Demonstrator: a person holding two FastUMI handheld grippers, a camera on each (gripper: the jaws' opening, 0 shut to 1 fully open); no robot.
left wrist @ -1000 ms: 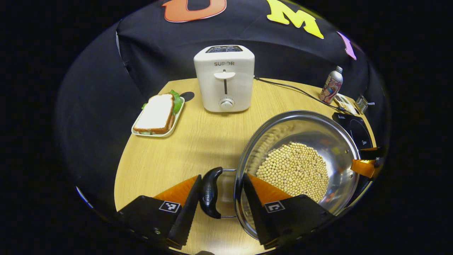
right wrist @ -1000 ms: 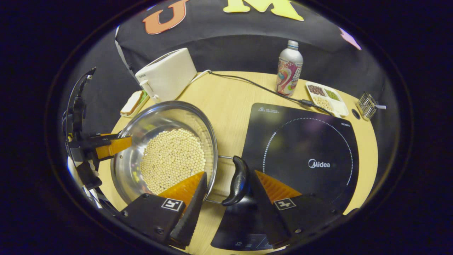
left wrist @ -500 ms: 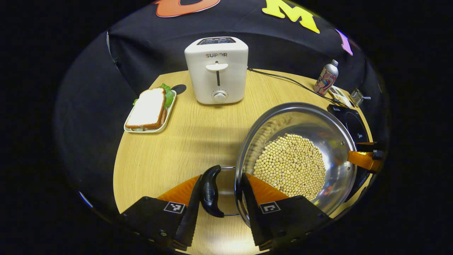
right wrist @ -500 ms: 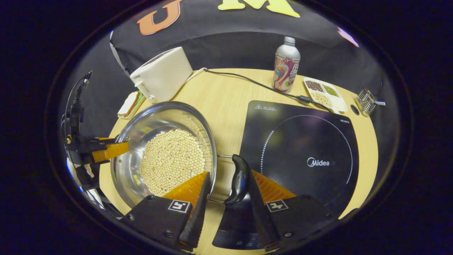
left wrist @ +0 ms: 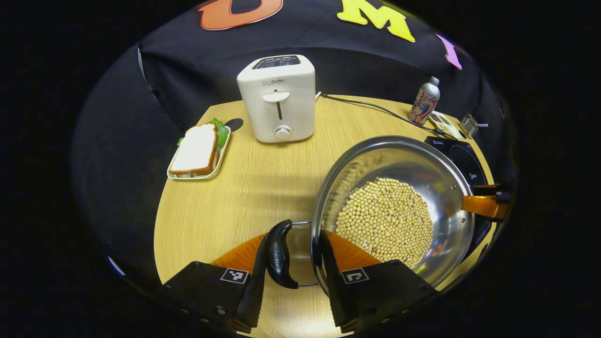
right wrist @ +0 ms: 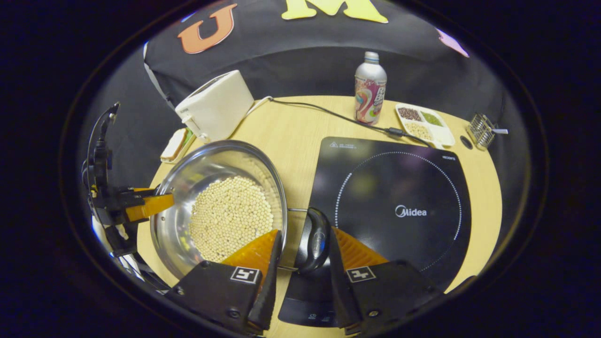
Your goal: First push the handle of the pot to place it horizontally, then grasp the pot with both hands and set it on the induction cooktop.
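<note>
A steel pot (left wrist: 399,159) (right wrist: 211,162) full of soybeans (left wrist: 385,220) is held between both grippers by its two black side handles. My left gripper (left wrist: 294,235) is shut across the left handle (left wrist: 280,253), one finger outside the handle and the other inside the rim. My right gripper (right wrist: 305,231) grips the right handle (right wrist: 315,241) the same way, and that handle overlaps the left edge of the black induction cooktop (right wrist: 399,202). Each gripper appears in the other's view, at the pot's far side.
On the wooden table (left wrist: 244,188) stand a white toaster (left wrist: 277,103) at the back and a sandwich on a plate (left wrist: 197,150) to the left. Behind the cooktop are its cable (right wrist: 328,112), a bottle (right wrist: 369,89), a divided tray (right wrist: 425,124) and a small wire basket (right wrist: 481,129).
Both grippers have narrowed onto the handles. The pot has travelled right with them, and its right handle now overlaps the cooktop's edge more.
</note>
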